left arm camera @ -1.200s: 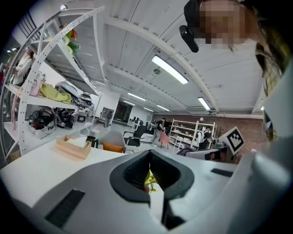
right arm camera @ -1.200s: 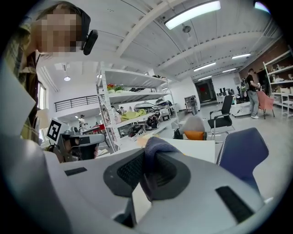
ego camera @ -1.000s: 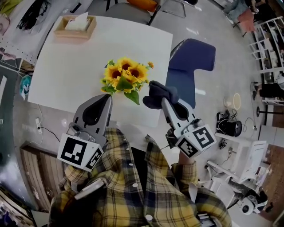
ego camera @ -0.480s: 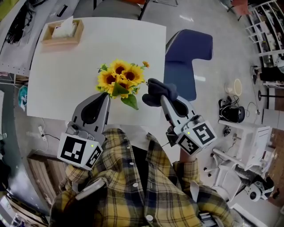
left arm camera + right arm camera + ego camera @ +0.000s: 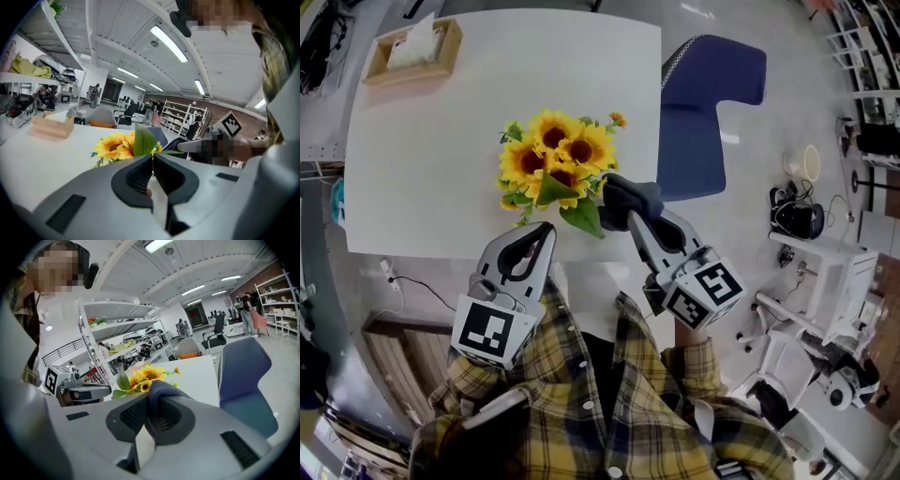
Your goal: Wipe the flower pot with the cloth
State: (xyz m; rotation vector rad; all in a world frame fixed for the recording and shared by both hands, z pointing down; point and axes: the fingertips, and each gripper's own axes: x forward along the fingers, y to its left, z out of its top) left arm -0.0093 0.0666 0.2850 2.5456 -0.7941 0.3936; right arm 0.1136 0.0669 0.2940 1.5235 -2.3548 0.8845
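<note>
no legible text, labels, brands or numbers anywhere in view

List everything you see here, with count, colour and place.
table: one, white, middle of head view
sunflowers: one bunch, yellow, near table's front edge
tissue box: one, tan wood, table's far left corner
chair: one, blue, right of table
cloth: one, dark blue, clamped in jaws right of sunflowers
left gripper: one, grey, shut, empty, before sunflowers
right gripper: one, grey, shut on cloth
shirt: one, yellow plaid, bottom of head view
</note>
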